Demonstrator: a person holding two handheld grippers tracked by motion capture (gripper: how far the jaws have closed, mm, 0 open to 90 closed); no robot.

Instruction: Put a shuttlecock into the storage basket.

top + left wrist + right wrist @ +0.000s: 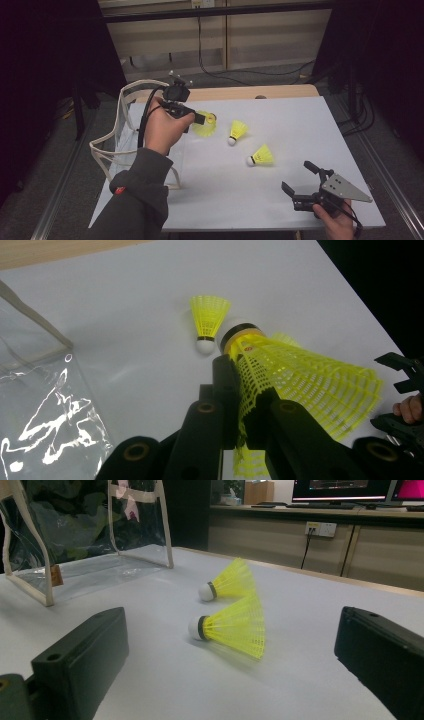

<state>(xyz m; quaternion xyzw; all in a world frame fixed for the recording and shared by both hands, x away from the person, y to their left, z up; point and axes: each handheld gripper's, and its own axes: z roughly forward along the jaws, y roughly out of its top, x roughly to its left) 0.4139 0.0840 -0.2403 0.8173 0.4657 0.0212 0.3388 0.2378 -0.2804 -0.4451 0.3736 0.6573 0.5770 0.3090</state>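
A yellow shuttlecock (300, 375) is being pinched by its skirt in the left gripper (199, 119) fingers, best carried gently into the clear bag (116, 135), while the right gripper (297, 177) fingers are being held wide over the counter (300, 125).

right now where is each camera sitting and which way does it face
High view: above the person's side, looking forward and down on the white table; both forearms, left gripper and right gripper show.
Left gripper view: rides the left gripper, looking along jaws shut on a yellow shuttlecock, toward the clear bag.
Right gripper view: low over the table, between open jaws, facing two loose shuttlecocks.
Shared: the bag and loose shuttlecocks appear in all three views.
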